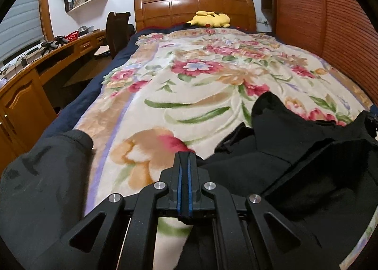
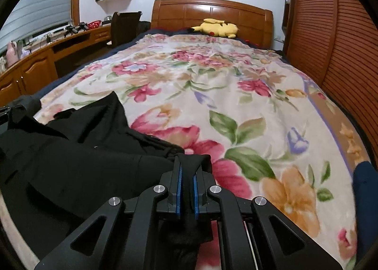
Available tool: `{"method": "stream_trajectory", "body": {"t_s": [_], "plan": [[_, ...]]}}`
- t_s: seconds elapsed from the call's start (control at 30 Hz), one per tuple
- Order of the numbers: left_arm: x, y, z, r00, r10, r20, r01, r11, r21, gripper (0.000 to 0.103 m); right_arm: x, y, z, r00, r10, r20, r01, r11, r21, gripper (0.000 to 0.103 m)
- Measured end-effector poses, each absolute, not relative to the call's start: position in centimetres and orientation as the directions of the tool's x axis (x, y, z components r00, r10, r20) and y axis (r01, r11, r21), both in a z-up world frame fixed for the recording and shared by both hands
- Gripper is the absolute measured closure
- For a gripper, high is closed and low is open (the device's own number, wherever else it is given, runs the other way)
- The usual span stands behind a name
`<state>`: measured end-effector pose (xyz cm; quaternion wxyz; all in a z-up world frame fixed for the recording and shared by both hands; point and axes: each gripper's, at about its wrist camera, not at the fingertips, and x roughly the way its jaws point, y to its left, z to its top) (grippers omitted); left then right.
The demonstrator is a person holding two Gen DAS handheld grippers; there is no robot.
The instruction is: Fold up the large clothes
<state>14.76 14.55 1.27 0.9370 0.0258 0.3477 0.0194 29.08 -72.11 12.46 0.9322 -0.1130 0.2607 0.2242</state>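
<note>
A large black garment (image 1: 295, 163) lies bunched on the near end of a bed with a floral blanket (image 1: 200, 86). In the left wrist view my left gripper (image 1: 185, 159) is shut, its blue pads pressed together at the garment's left edge; whether cloth is pinched I cannot tell. In the right wrist view the garment (image 2: 70, 159) spreads to the left, and my right gripper (image 2: 186, 163) is shut on a fold of its black cloth, which fills the gap between the pads.
A yellow plush toy (image 1: 210, 19) lies by the wooden headboard (image 1: 193, 8). A wooden desk (image 1: 47, 62) with a chair (image 1: 118, 31) runs along the left. A slatted wooden wardrobe (image 2: 330, 45) stands close on the right. A dark sleeve (image 1: 35, 187) shows at the left.
</note>
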Motion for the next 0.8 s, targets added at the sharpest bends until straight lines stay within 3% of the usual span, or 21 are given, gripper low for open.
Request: {"method": "stream_trajectory", "body": {"t_s": [0.23,0.53,0.6,0.67,0.7,0.73,0.8], "plan": [[19.0,15.1,0.9,0.744,0.080,-0.664,-0.044,0.997,0.070,0.099,32.8,-69.9,13.2,0.783,0.344,-0.518,-0.453,0.886,-0.096,0.097],[19.5,14.3,0.9,0.760,0.085,-0.644,-0.024,0.994,0.103,0.099,35.0,-67.9,11.5,0.775,0.291,-0.561,-0.433,0.891,-0.135,0.096],[19.2,14.5,1.1,0.760,0.072,-0.646,-0.024,0.996,0.083,0.098,34.8,-68.6,12.1,0.784,0.307,-0.540,-0.424,0.900,-0.103,0.088],[18.8,14.5,1.5,0.763,0.065,-0.643,-0.023,0.997,0.072,0.095,34.3,-69.4,12.9,0.820,0.295,-0.491,-0.384,0.919,-0.089,0.057],[18.4,14.5,1.8,0.766,0.062,-0.639,-0.022,0.997,0.070,0.093,33.8,-70.0,13.4,0.838,0.287,-0.464,-0.364,0.928,-0.083,0.049],[17.9,14.4,2.1,0.772,0.058,-0.633,-0.017,0.997,0.070,0.087,33.2,-70.5,13.9,0.845,0.297,-0.445,-0.363,0.929,-0.070,0.042],[17.0,14.1,2.8,0.788,0.057,-0.614,-0.012,0.997,0.077,0.068,32.3,-71.2,14.5,0.854,0.305,-0.422,-0.367,0.927,-0.073,0.041]]}}
